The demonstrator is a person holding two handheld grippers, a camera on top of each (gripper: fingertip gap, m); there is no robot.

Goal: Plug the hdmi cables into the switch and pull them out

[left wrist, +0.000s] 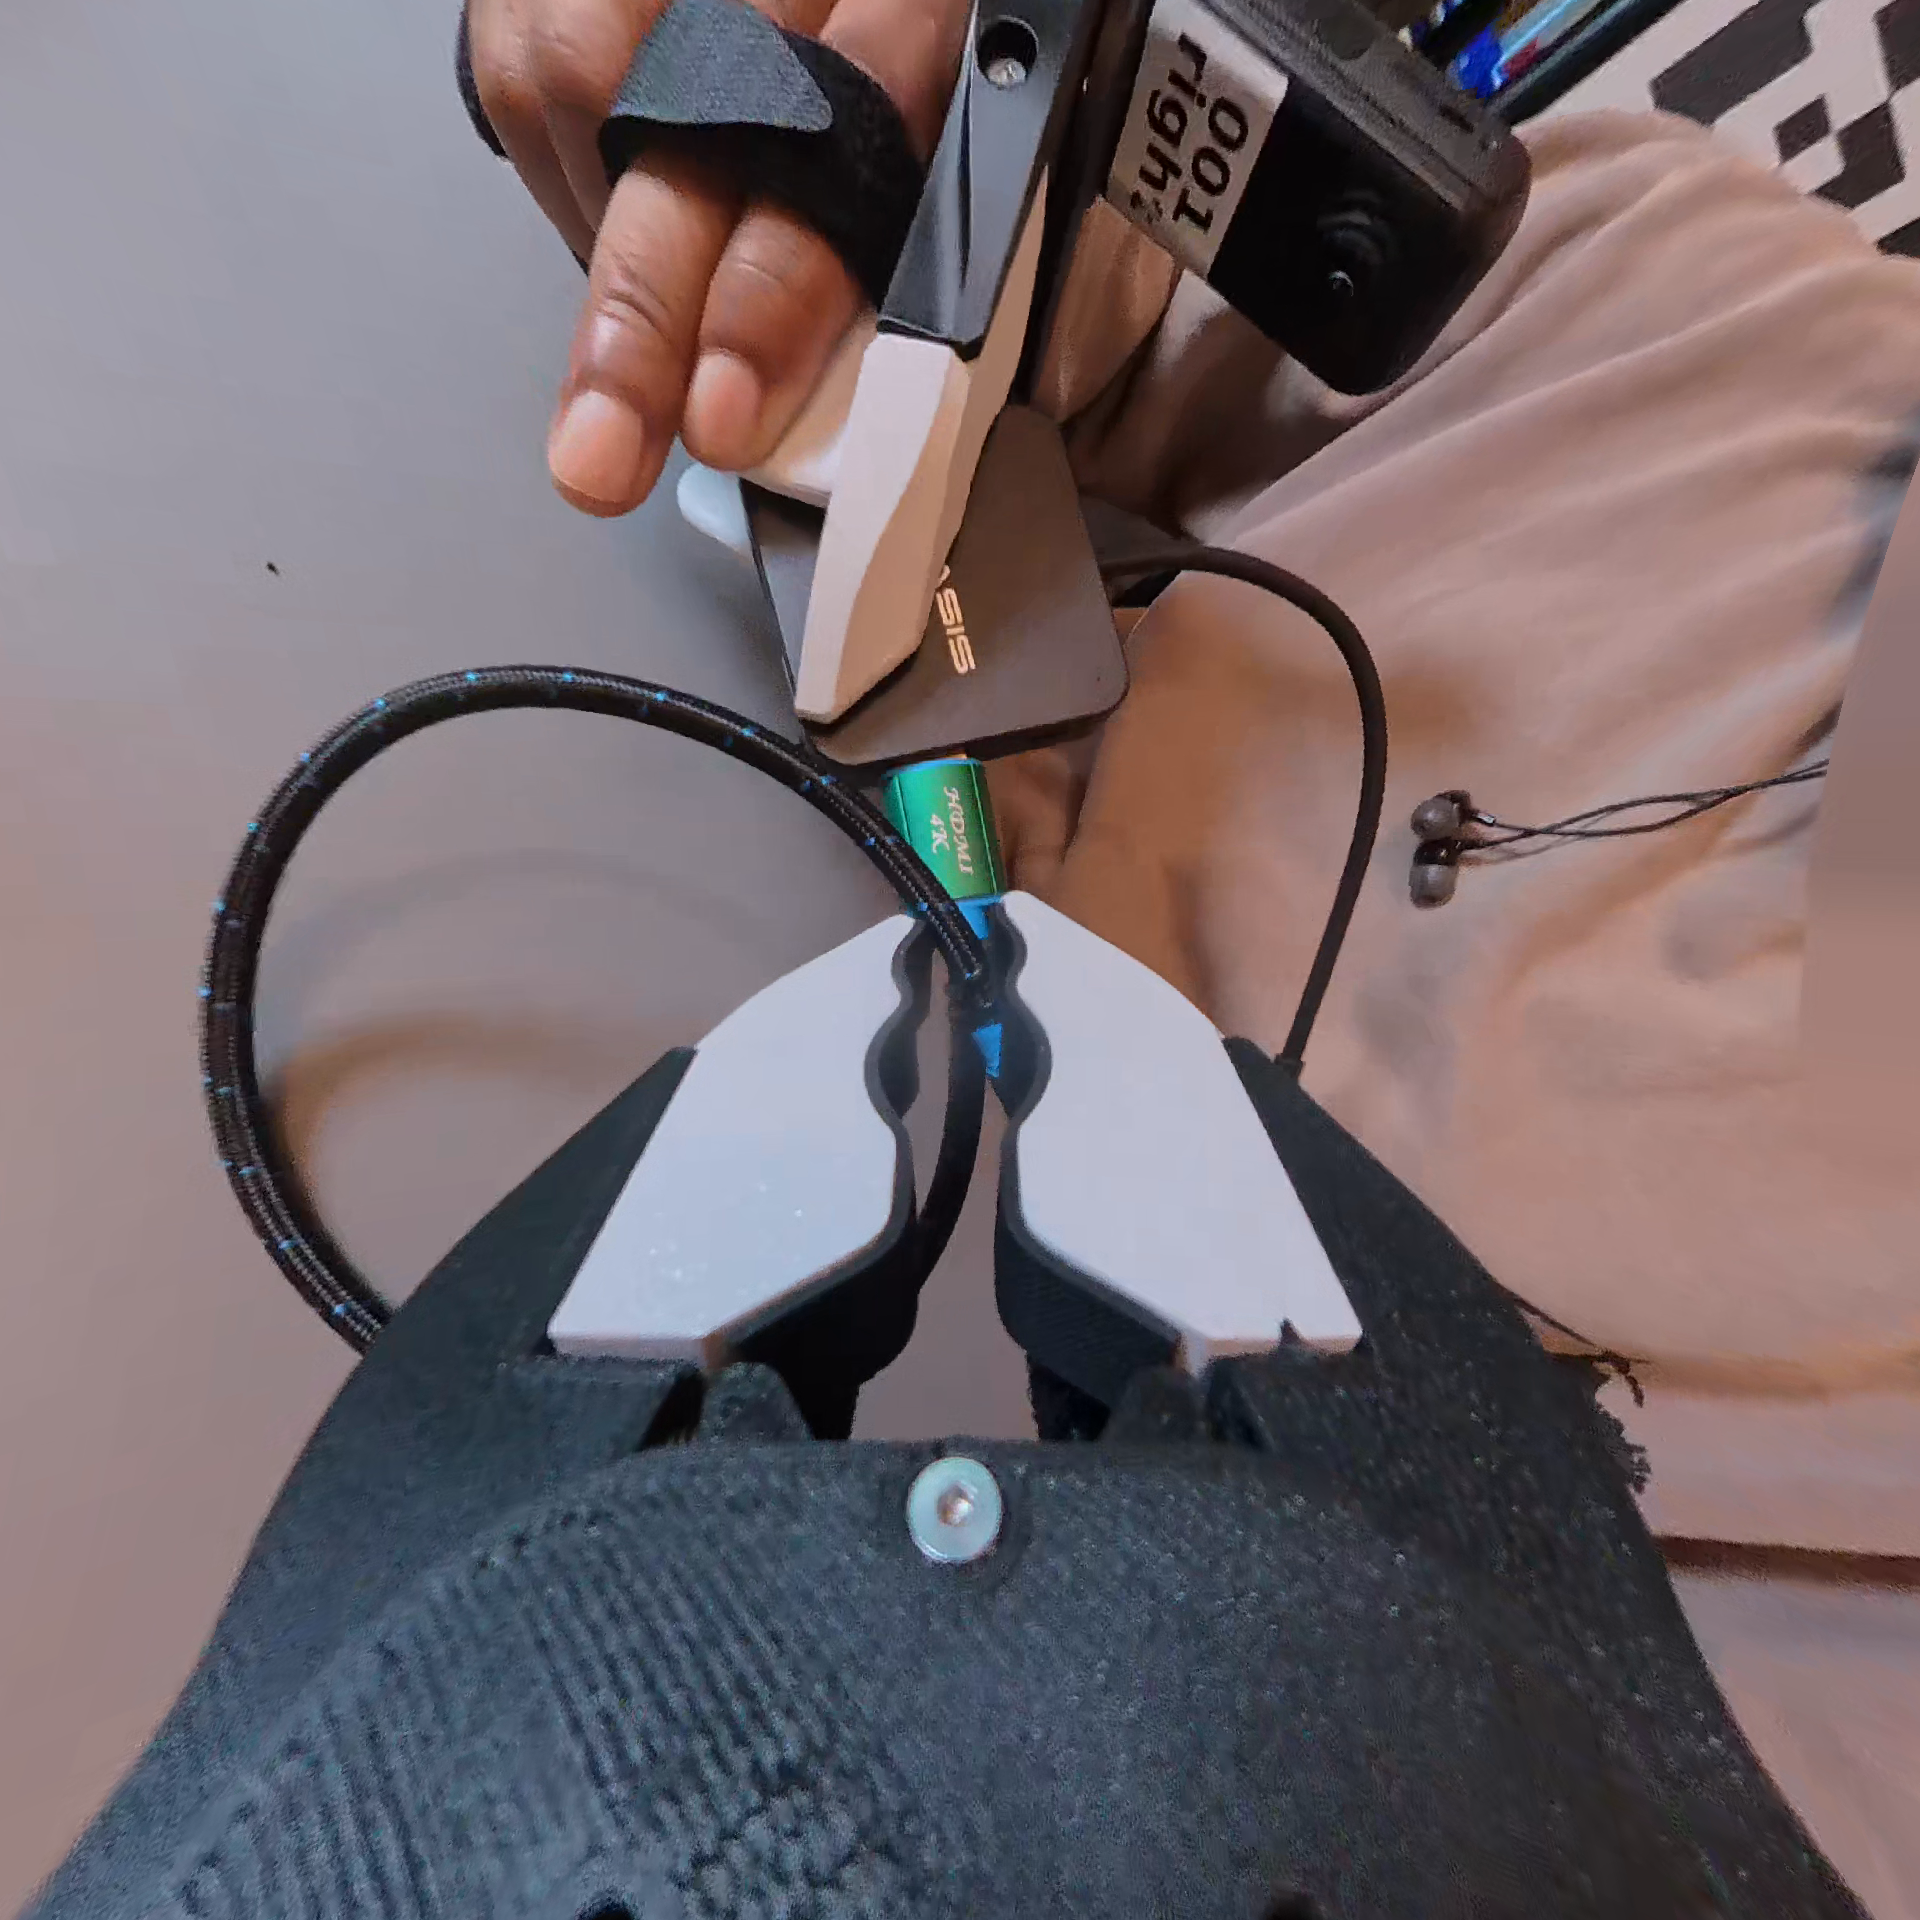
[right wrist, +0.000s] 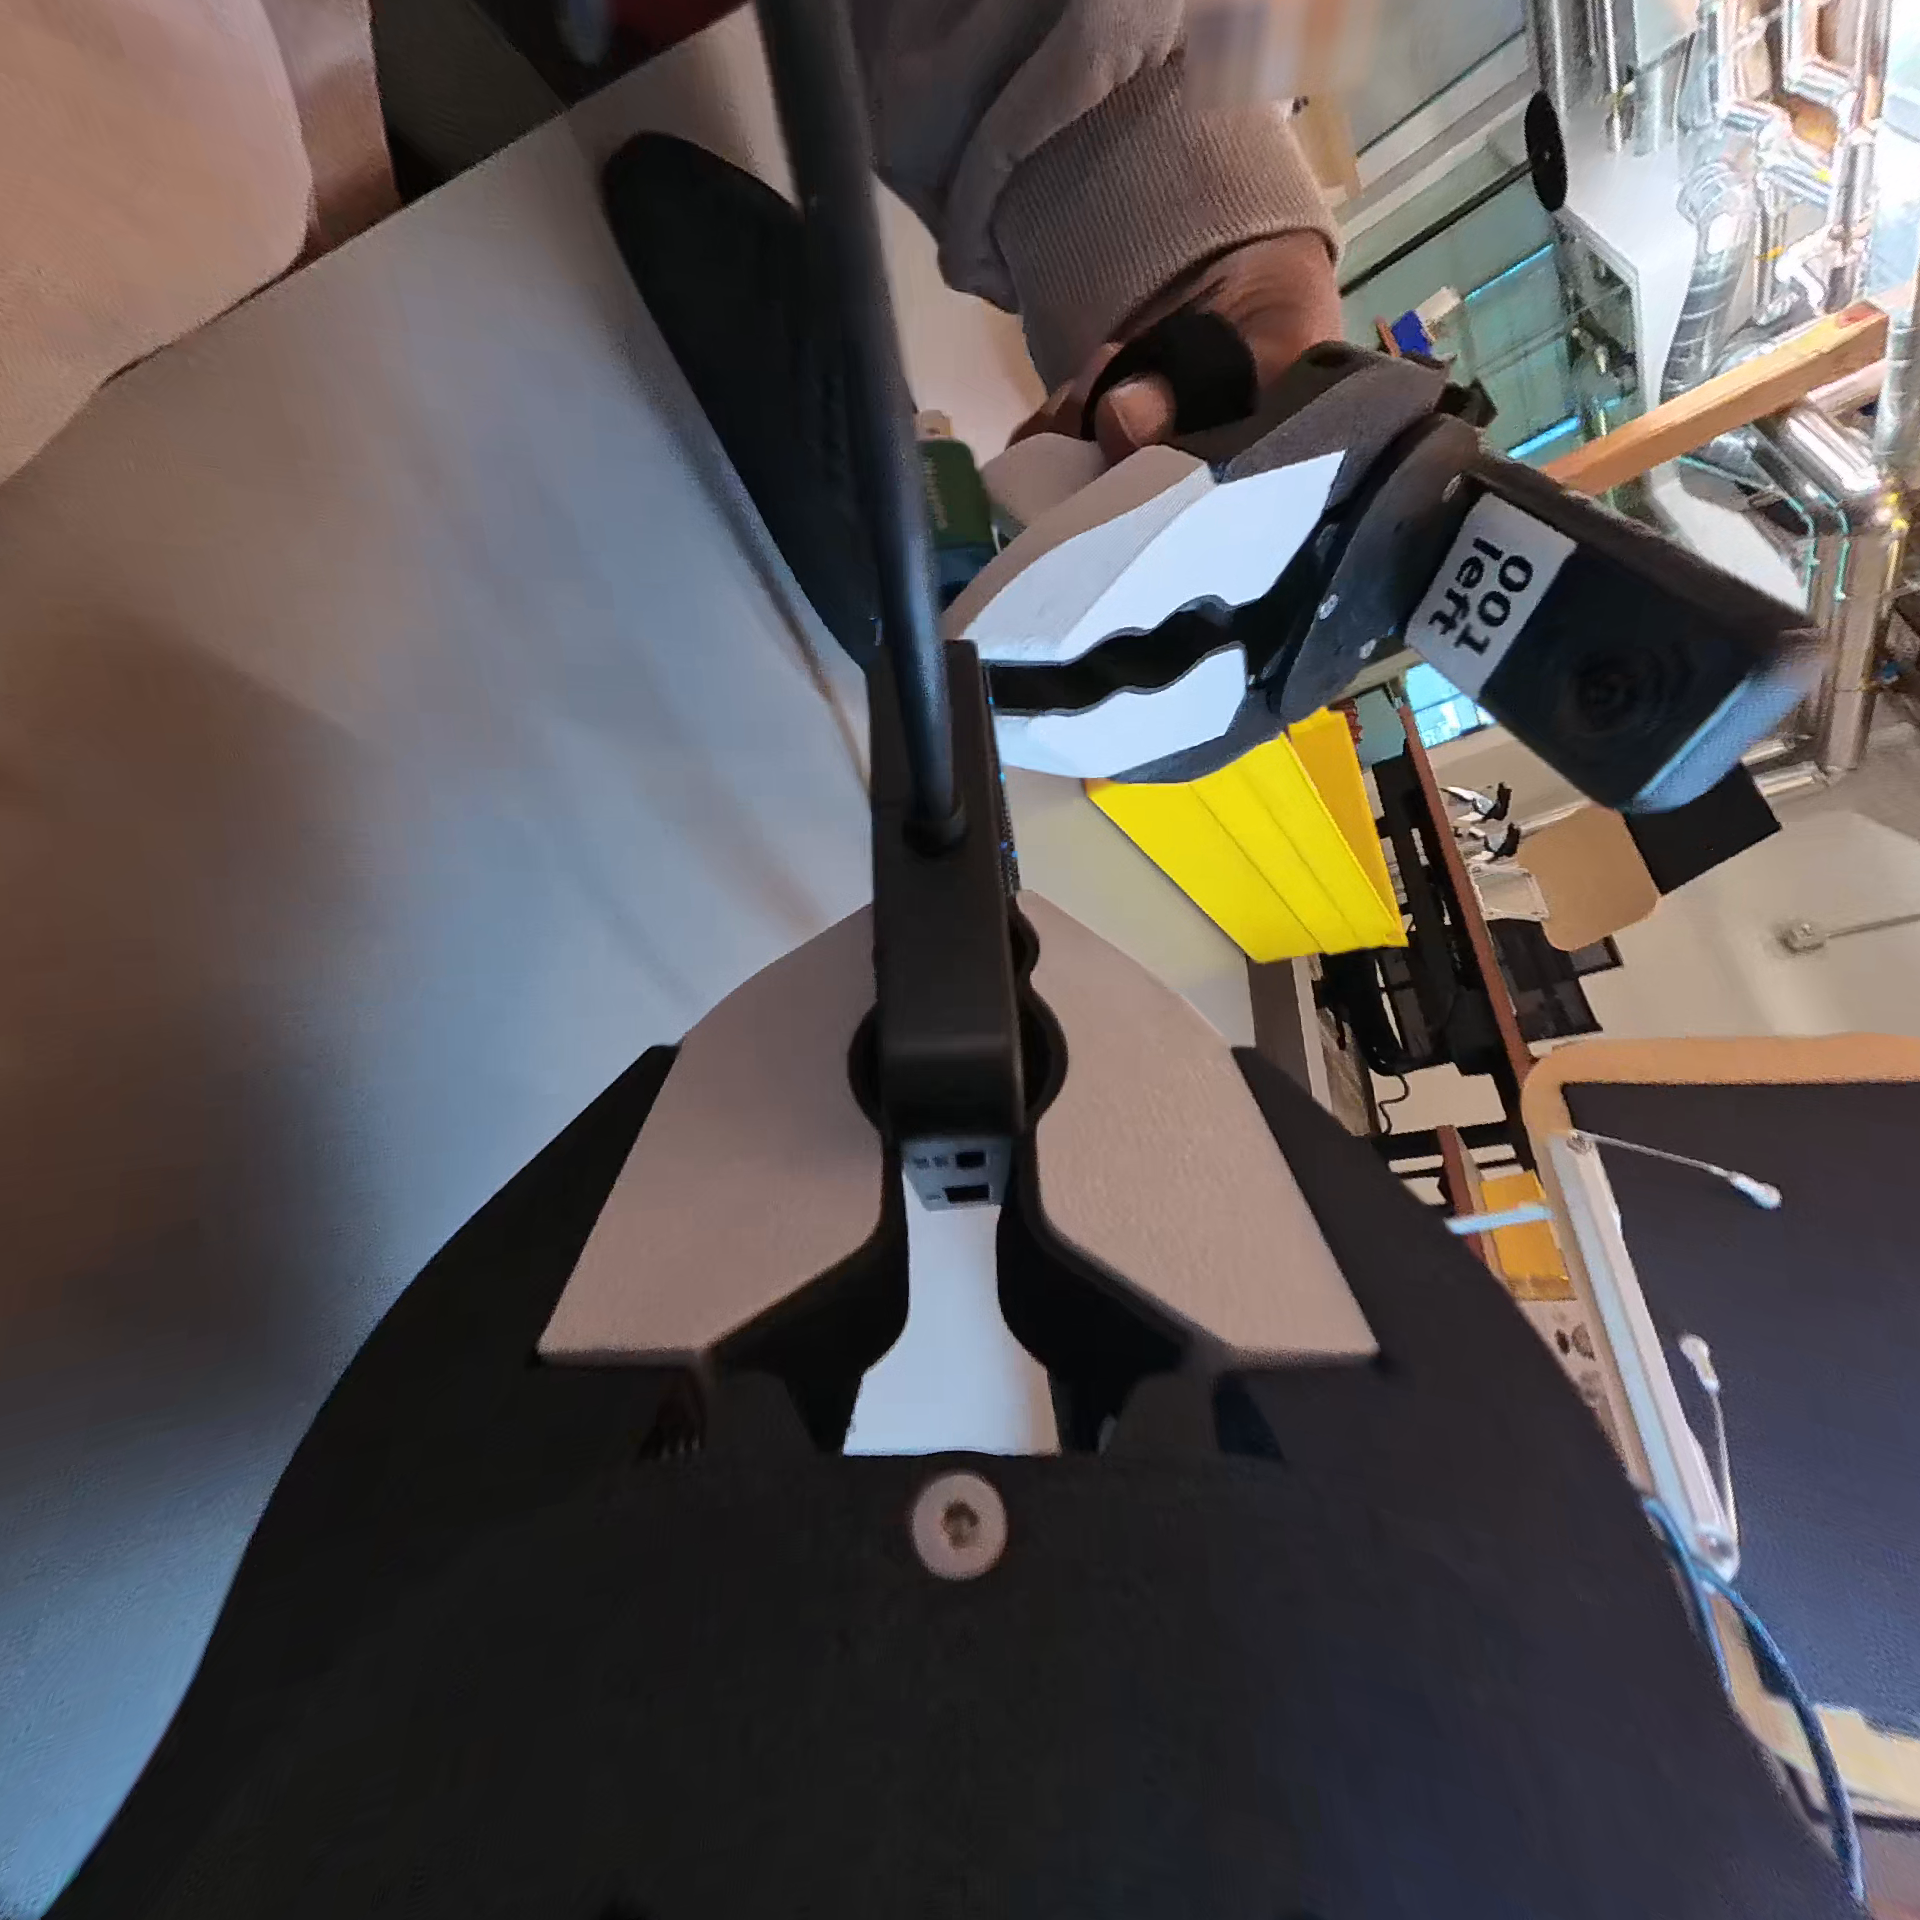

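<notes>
Presently catalogued, largest to smallest. Item one, the white table (right wrist: 436,582): it lies below the work, since switch and cable are both held in the air, so a slipped grip would likely drop either onto it. Item two, the right gripper (left wrist: 831,707): its pale fingers are closed flat across the black HDMI switch (left wrist: 1039,582), and in its own view that box sits clamped edge-on between the pads with two small ports showing on its near end and a thin black lead (right wrist: 883,416) running out of the far end. Likely fault: only part of the case lies between the fingers, so any sideways push from the plug could twist the box within the grip. Item three, the left gripper (left wrist: 961,935): nearly closed, its tips pinch the blue strain relief (left wrist: 982,920) just behind the green HDMI plug (left wrist: 940,831), with the braided black-and-blue cable (left wrist: 239,997) looping left and back through the gap between the jaws. Likely fault: the hold is on the flexible boot, not the metal shell, so a pull off the port's axis could bend the connector or let the boot slide out. Item four, the plug: its far end meets the near edge of the switch; whether fully seated cannot be told.
</notes>
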